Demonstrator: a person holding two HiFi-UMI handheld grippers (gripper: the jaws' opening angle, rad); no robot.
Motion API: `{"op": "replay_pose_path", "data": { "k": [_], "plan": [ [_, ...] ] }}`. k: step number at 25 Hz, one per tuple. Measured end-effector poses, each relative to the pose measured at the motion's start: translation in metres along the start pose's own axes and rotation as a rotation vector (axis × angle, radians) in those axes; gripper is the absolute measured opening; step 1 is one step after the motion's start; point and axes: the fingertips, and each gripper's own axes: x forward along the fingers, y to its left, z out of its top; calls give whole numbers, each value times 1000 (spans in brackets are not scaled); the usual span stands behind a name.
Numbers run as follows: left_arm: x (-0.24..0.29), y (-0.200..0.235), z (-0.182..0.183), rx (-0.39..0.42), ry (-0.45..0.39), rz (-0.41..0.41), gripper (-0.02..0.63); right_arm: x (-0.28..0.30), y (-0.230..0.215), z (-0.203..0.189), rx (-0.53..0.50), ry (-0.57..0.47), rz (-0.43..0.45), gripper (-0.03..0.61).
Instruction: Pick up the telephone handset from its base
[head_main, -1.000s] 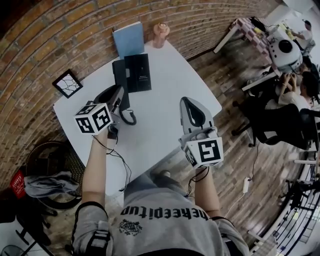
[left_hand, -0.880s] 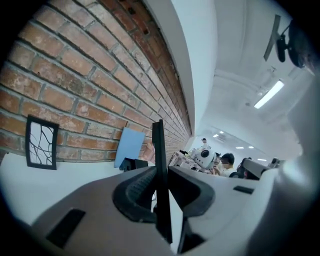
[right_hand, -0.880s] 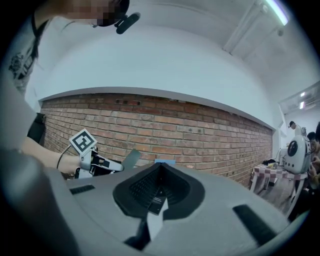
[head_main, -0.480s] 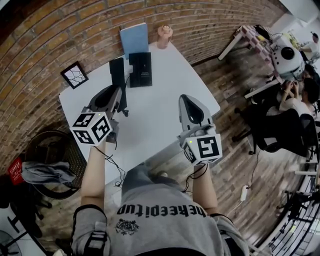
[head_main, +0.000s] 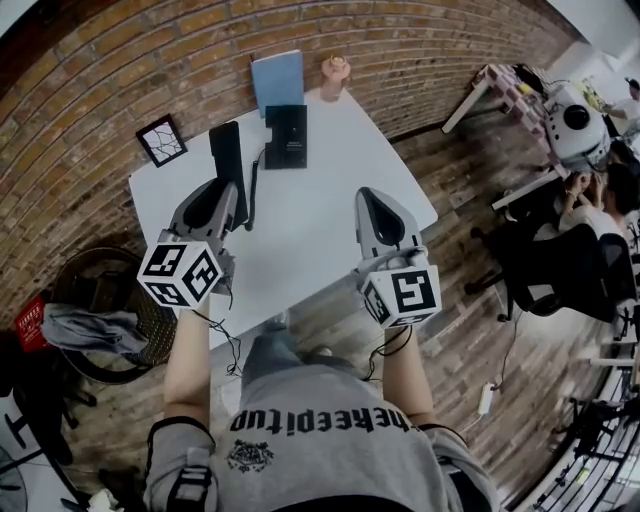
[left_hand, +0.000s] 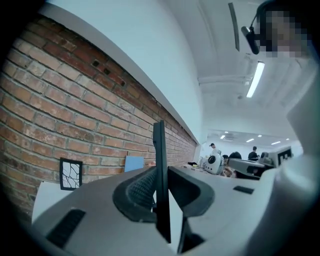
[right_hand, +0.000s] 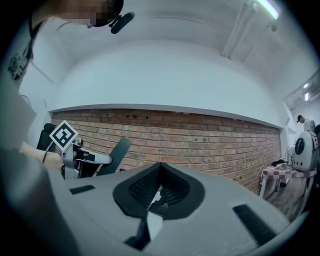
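The black telephone handset (head_main: 227, 158) is off its base (head_main: 287, 135) and hangs to the left of it, above the white table (head_main: 330, 205). My left gripper (head_main: 228, 186) is shut on its lower end. A dark cord (head_main: 254, 185) runs from the handset to the base. In the left gripper view the handset (left_hand: 158, 145) stands edge-on as a thin black bar between the jaws of the left gripper (left_hand: 162, 176). My right gripper (head_main: 366, 196) hovers over the table's right half, shut with nothing in it (right_hand: 159, 187). The right gripper view shows the handset (right_hand: 114, 155) from the side.
A blue book (head_main: 278, 82) and a pink figure (head_main: 336, 72) stand at the table's far edge by the brick wall. A small framed picture (head_main: 162, 140) leans at the far left corner. A wire basket (head_main: 120, 300) with grey cloth sits on the floor left. People sit at desks far right (head_main: 590, 200).
My left gripper has carried the handset up and leftward, away from the base, and the cord has drawn out. The right gripper has shifted only slightly.
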Motion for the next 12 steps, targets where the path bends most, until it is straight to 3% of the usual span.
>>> {"op": "replay_pose_path", "data": {
  "k": [12],
  "plan": [
    [-53,-29,19,32,-124,48,66,-38,11,14,-14,-32,15,3]
  ]
}}
